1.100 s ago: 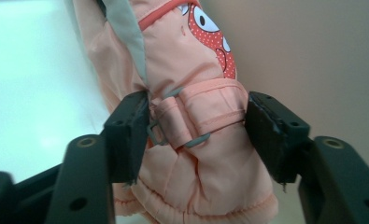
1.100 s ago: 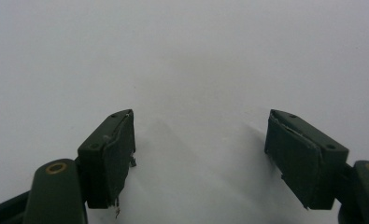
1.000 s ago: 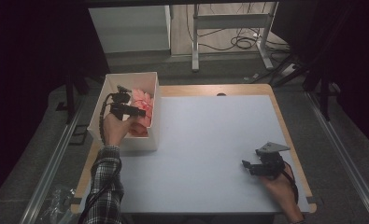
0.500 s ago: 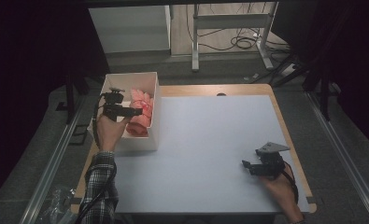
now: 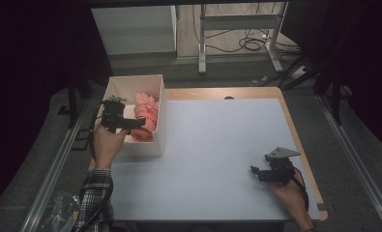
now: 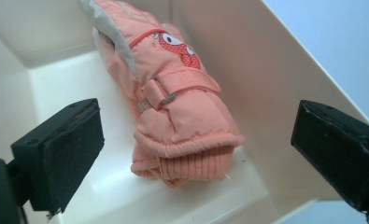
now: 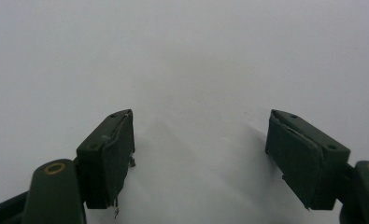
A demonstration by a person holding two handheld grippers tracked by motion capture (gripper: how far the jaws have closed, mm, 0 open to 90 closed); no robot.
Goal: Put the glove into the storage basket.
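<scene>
Lying in the white box (image 6: 275, 84), peach mitten (image 6: 177, 107) between just-opened, wide left gripper (image 6: 191, 149).

The counter (image 5: 217, 145) has a pale grey-blue top with a wooden rim, lit from above while the room around it lies dark. Grey floor (image 5: 227, 63) runs behind it, where a white cabinet (image 5: 133, 29) stands beside a metal frame (image 5: 237, 21) with black cables (image 5: 249, 43) coiled beneath. Metal rails (image 5: 58, 159) flank both sides.
</scene>
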